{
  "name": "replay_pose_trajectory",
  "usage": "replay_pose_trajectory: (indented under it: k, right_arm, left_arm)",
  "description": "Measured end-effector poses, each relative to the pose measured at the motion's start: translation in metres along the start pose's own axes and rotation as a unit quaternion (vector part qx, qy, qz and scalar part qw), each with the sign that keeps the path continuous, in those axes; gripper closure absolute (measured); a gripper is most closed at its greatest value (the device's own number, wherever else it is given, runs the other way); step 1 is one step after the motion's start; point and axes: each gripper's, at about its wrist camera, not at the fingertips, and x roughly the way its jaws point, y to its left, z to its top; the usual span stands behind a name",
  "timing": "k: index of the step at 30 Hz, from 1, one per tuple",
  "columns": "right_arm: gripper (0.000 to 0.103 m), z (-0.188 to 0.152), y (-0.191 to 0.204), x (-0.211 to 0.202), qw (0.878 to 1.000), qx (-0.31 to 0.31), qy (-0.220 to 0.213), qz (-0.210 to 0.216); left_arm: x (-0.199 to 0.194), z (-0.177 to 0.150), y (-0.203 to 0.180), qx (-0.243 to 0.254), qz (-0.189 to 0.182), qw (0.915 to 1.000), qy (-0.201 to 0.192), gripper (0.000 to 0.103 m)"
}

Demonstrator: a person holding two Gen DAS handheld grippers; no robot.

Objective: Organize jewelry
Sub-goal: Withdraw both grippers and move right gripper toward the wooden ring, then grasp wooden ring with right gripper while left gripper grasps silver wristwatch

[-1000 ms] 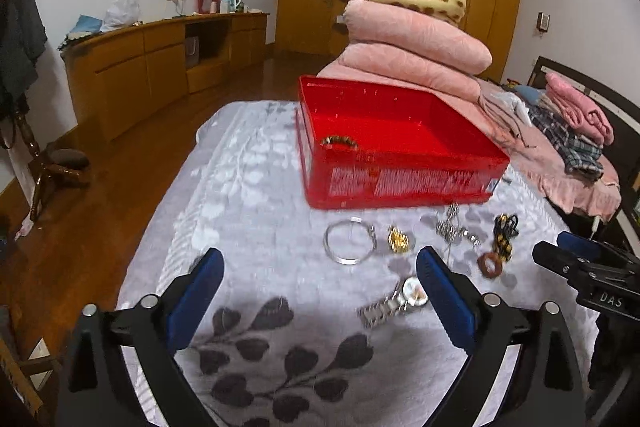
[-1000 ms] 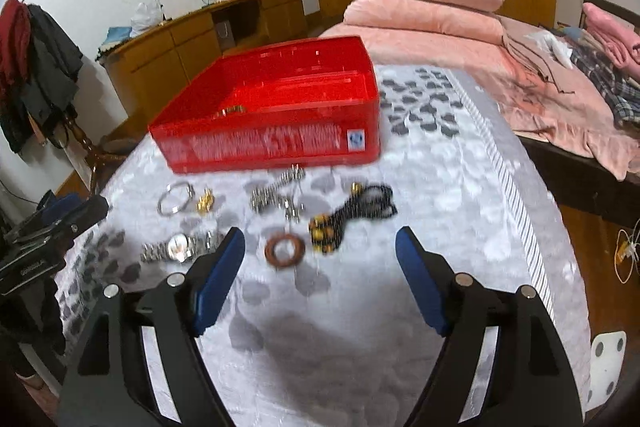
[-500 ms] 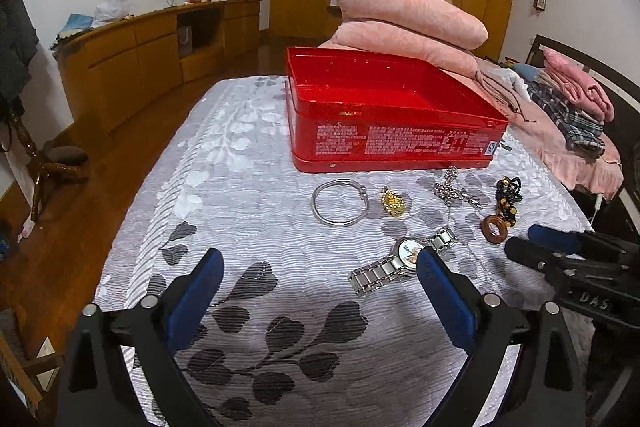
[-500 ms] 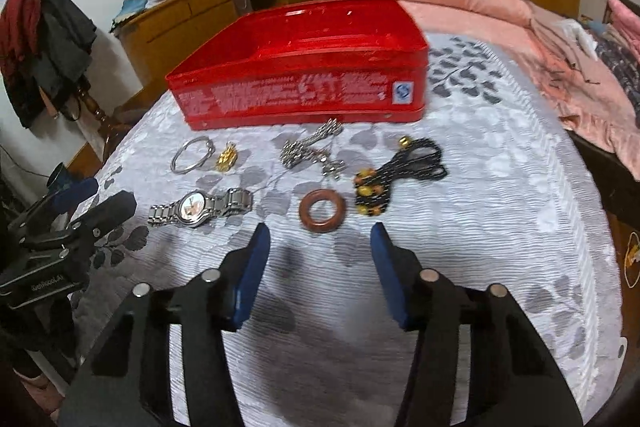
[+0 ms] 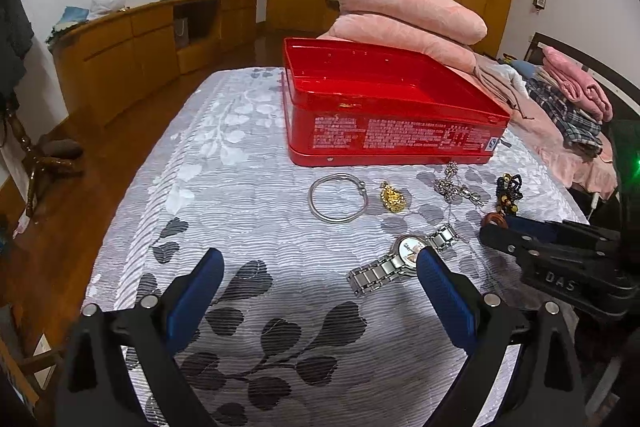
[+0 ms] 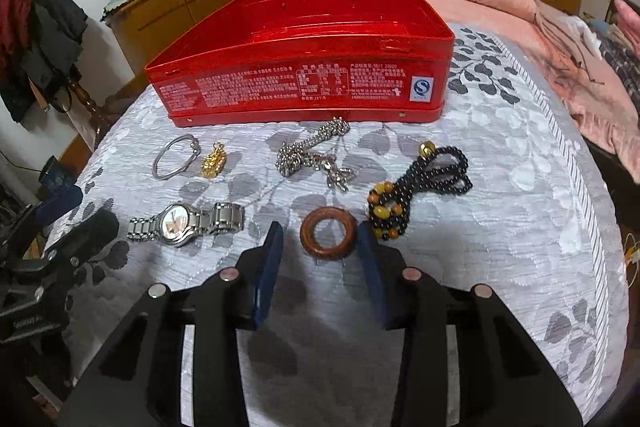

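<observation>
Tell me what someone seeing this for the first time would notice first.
The big red tin at the back of the grey leaf-patterned bedspread grabs the eye first. Next comes the jewelry laid out in front of it: a silver bangle, a gold pendant, a wristwatch and black beads. Nearest, the right tongs are closing around a brown wooden ring.
</observation>
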Motion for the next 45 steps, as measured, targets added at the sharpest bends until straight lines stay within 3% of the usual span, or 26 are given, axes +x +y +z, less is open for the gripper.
replay_pose_trajectory:
  k: [2, 17, 22, 27, 30, 37, 44, 45]
  right_arm:
    - [0.074, 0.001, 0.003, 0.002, 1.000, -0.007, 0.002, -0.008]
    - [0.074, -0.008, -0.019, -0.033, 0.999, 0.011, -0.030, -0.013]
    - [0.074, -0.010, -0.019, -0.032, 0.999, 0.016, -0.028, -0.003]
    - [0.074, -0.011, -0.020, -0.031, 0.999, 0.022, -0.025, 0.004]
    - [0.074, -0.010, -0.022, -0.031, 0.999, 0.025, -0.025, 0.005]
    - [0.074, -0.012, -0.024, -0.031, 0.999, 0.026, -0.026, 0.003]
    - [0.074, -0.013, -0.027, -0.030, 0.999, 0.031, -0.024, 0.001]
    - [0.074, -0.013, -0.027, -0.030, 0.999, 0.032, -0.024, 0.001]
  left_arm:
    - [0.000, 0.001, -0.001, 0.001, -0.003, 1.0000, 0.000, 0.008]
    - [0.009, -0.002, -0.029, 0.035, -0.042, 0.9984, 0.018, 0.009]
    - [0.012, -0.005, -0.034, 0.039, -0.080, 0.9954, 0.037, 0.036]
    - [0.013, -0.011, -0.038, 0.044, -0.115, 0.9907, 0.058, 0.053]
    - [0.011, -0.010, -0.038, 0.042, -0.125, 0.9896, 0.057, 0.053]
    - [0.019, 0.001, -0.032, 0.041, -0.091, 0.9939, 0.048, 0.050]
    - [0.032, 0.005, -0.035, 0.051, -0.131, 0.9875, 0.072, 0.050]
    - [0.031, 0.004, -0.034, 0.049, -0.134, 0.9872, 0.072, 0.054]
